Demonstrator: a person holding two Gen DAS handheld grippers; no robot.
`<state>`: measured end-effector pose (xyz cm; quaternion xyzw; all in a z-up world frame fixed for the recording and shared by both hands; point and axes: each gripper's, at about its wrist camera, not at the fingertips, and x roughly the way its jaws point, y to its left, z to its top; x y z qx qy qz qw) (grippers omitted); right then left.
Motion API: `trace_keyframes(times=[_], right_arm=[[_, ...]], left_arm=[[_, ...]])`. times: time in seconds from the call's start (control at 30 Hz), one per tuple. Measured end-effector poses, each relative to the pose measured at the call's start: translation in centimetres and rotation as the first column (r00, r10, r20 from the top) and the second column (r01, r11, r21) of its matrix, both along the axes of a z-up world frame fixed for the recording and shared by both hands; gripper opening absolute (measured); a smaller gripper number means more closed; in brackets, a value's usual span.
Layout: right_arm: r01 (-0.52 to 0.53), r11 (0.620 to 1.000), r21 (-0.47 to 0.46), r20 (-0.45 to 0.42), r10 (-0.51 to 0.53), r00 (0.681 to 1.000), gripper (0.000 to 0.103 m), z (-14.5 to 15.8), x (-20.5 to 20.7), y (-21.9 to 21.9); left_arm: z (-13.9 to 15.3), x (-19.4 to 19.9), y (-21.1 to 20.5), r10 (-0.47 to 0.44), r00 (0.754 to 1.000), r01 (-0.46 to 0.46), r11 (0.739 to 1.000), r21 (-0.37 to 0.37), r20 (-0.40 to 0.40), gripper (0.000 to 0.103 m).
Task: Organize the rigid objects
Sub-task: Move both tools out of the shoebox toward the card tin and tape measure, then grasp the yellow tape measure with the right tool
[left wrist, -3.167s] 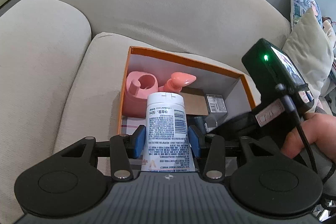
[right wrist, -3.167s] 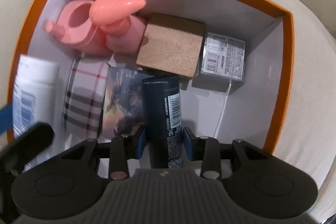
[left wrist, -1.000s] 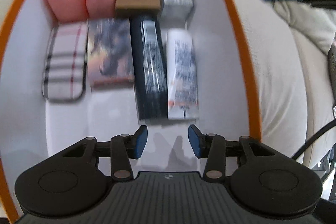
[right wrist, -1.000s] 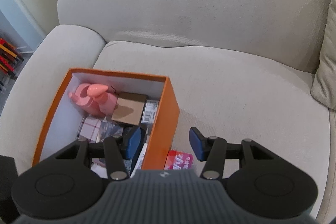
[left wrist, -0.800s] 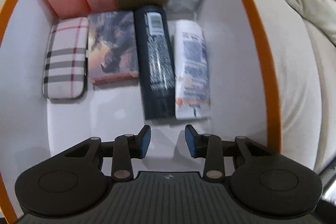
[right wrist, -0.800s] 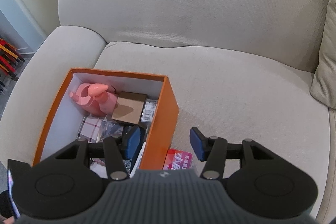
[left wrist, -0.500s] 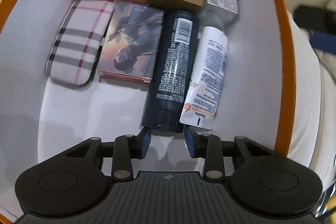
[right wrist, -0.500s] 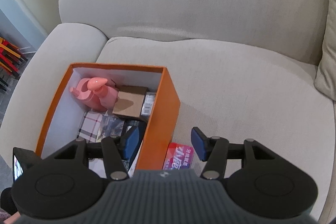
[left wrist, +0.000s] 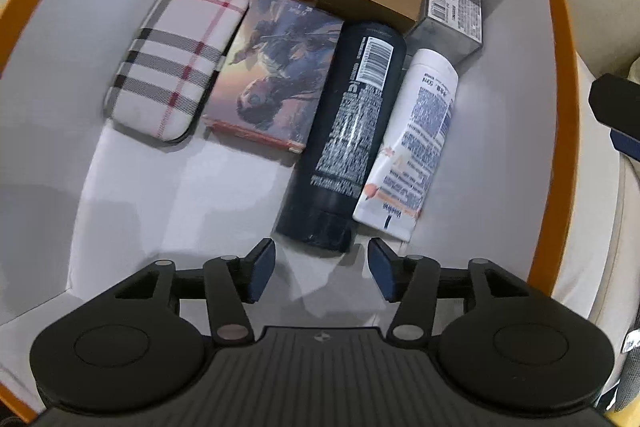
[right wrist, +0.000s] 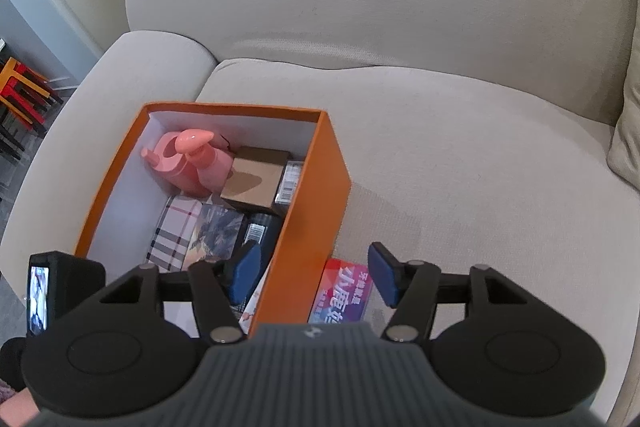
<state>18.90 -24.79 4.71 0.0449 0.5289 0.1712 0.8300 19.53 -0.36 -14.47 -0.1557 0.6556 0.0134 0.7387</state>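
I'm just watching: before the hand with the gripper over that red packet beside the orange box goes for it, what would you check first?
1. right gripper jaws open and empty: ok.
2. red packet lies between the open fingers in the right wrist view: ok.
3. Packet clear of the orange box wall: cannot tell; its left edge is very close.
4. left gripper holds nothing, its jaws just opened: ok.
5. Free floor space in the box, near its front: ok.

Both tongs point steeply down, left tongs (left wrist: 322, 269) and right tongs (right wrist: 314, 277) just widening, empty.
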Motion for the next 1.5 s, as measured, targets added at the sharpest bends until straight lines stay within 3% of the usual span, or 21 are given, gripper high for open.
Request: trace_keyframes(times=[0.13, 0.3, 0.43, 0.6, 0.77, 0.97, 1.2, 1.33, 1.4, 1.5], right_arm=[[0.007, 1.000, 0.010, 0.012, -0.007, 1.000, 0.063, 0.2, -0.5, -1.0], [0.038, 0.999, -0.004, 0.019, -0.038, 0.999, 0.065, -0.5, -1.6, -3.0], [0.050, 0.999, -0.015, -0.026, -0.050, 0.998, 0.061, -2.8, -2.9, -4.4], [-0.013, 1.000, -0.026, -0.097, 0.011, 0.995, 0.054, -6.2, -5.3, -4.6], [-0.180, 0.982, -0.060, -0.125, 0.171, 0.977, 0.053, -8.9, -7.9, -2.9], [-0.286, 0.955, -0.083, -0.070, 0.281, 0.957, 0.052, -9.8, -9.9, -1.9], [-0.420, 0.889, -0.182, -0.008, 0.426, 0.905, 0.060, -10.7, -11.2, 0.3], [-0.436, 0.887, -0.153, -0.014, 0.439, 0.898, 0.063, -11.2, -10.5, 1.2], [-0.455, 0.872, -0.182, -0.036, 0.457, 0.889, 0.060, -11.9, -10.4, 2.1], [-0.463, 0.862, -0.208, -0.035, 0.467, 0.884, 0.059, -12.1, -10.6, 2.3]], left_arm=[[1.2, -1.5, 1.1, -0.012, 1.000, 0.012, 1.000, -0.003, 0.026, 0.063], [4.7, -3.3, 1.2, -0.094, 0.986, 0.095, 0.995, -0.003, 0.136, 0.063], [7.9, -4.4, -0.1, -0.254, 0.932, 0.242, 0.967, 0.079, 0.259, 0.062], [9.0, -4.5, -3.7, -0.405, 0.847, 0.367, 0.914, 0.172, 0.344, 0.060], [9.4, -4.7, -5.3, -0.463, 0.810, 0.390, 0.884, 0.258, 0.360, 0.055], [9.5, -5.0, -5.2, -0.490, 0.789, 0.407, 0.869, 0.282, 0.370, 0.055], [9.4, -4.7, -4.8, -0.482, 0.789, 0.407, 0.875, 0.263, 0.382, 0.055], [9.6, -4.4, -4.6, -0.481, 0.786, 0.410, 0.876, 0.255, 0.388, 0.055], [9.7, -4.3, -4.4, -0.478, 0.786, 0.406, 0.877, 0.257, 0.392, 0.055], [10.0, -4.4, -4.3, -0.511, 0.757, 0.428, 0.858, 0.283, 0.406, 0.055]])
